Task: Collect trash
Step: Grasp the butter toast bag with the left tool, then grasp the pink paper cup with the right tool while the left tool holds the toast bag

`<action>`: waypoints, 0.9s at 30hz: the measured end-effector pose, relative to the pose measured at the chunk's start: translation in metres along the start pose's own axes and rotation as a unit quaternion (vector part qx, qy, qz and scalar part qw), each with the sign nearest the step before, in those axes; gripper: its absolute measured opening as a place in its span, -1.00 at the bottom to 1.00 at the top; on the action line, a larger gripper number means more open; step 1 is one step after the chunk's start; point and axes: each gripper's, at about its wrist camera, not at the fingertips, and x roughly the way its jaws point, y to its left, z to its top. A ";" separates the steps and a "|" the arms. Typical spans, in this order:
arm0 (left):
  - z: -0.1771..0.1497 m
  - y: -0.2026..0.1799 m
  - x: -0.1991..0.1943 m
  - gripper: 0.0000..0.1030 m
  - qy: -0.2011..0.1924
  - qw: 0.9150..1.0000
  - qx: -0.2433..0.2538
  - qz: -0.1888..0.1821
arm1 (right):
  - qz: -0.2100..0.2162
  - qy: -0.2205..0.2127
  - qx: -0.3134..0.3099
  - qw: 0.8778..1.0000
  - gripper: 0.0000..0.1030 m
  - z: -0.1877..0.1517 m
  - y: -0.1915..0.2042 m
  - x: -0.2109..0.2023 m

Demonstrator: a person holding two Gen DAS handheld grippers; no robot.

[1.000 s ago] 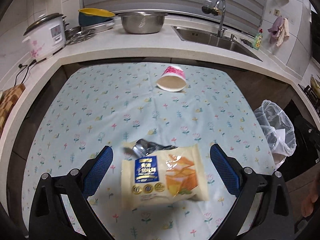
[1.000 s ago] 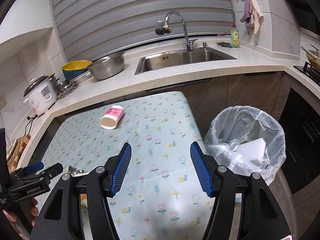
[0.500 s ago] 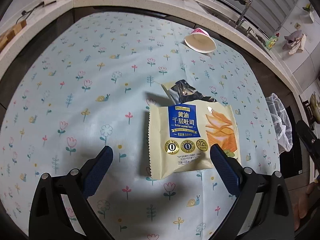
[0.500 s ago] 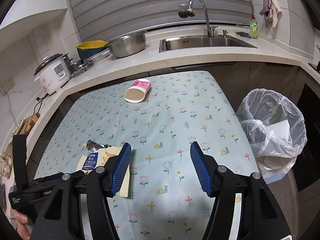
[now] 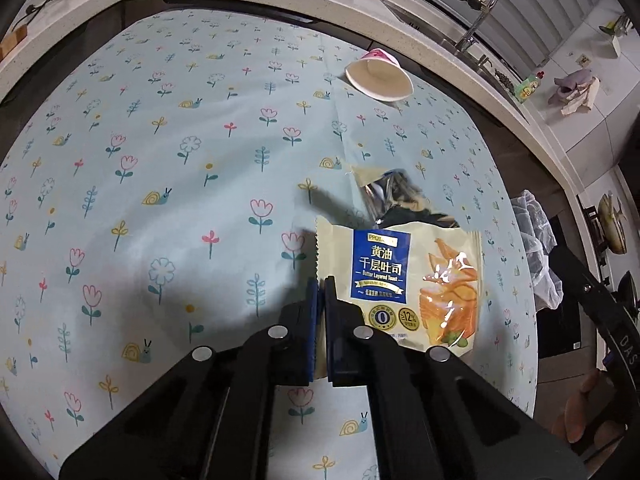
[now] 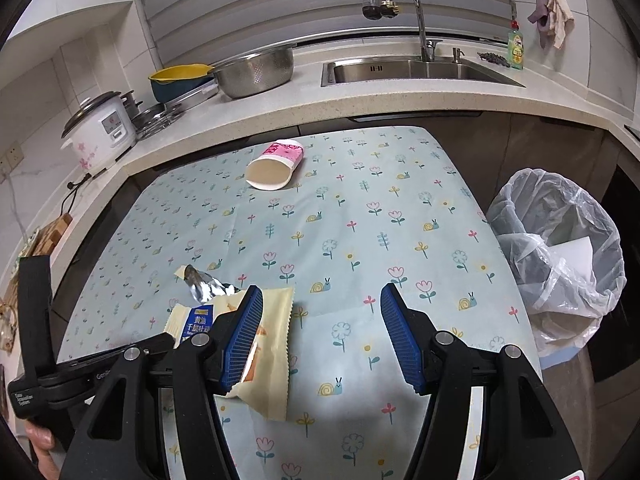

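Observation:
A cream toast wrapper (image 5: 404, 284) with a blue label and torn silver top lies on the flowered tablecloth (image 5: 180, 168). My left gripper (image 5: 320, 292) is shut on the wrapper's left edge. The wrapper also shows in the right wrist view (image 6: 272, 344), its near part lifted off the cloth. My right gripper (image 6: 320, 332) is open and empty above the table, right of the wrapper. A pink paper cup (image 5: 378, 78) lies on its side at the far end, also in the right wrist view (image 6: 274, 164).
A bin lined with a clear bag (image 6: 560, 256) stands off the table's right edge, with white trash inside. Behind the table runs a counter with a sink (image 6: 412, 72), a steel colander (image 6: 256, 72) and a rice cooker (image 6: 100, 128).
My left gripper came down over the wrapper and closed on its left edge. My right gripper swung left, bringing more of the table and the wrapper into view.

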 end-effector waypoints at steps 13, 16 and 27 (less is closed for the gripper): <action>0.091 -0.009 -0.024 -0.99 -0.107 0.992 0.027 0.067 | 0.001 -0.002 -0.022 1.000 0.16 0.047 0.018 0.054; 0.117 -0.007 -0.022 -0.99 -0.125 0.989 0.027 0.077 | 0.004 0.001 -0.025 1.000 0.16 0.062 0.027 0.080; 0.184 0.006 0.010 -0.99 -0.147 0.985 0.029 0.081 | 0.003 0.030 -0.032 0.999 0.11 0.103 0.042 0.185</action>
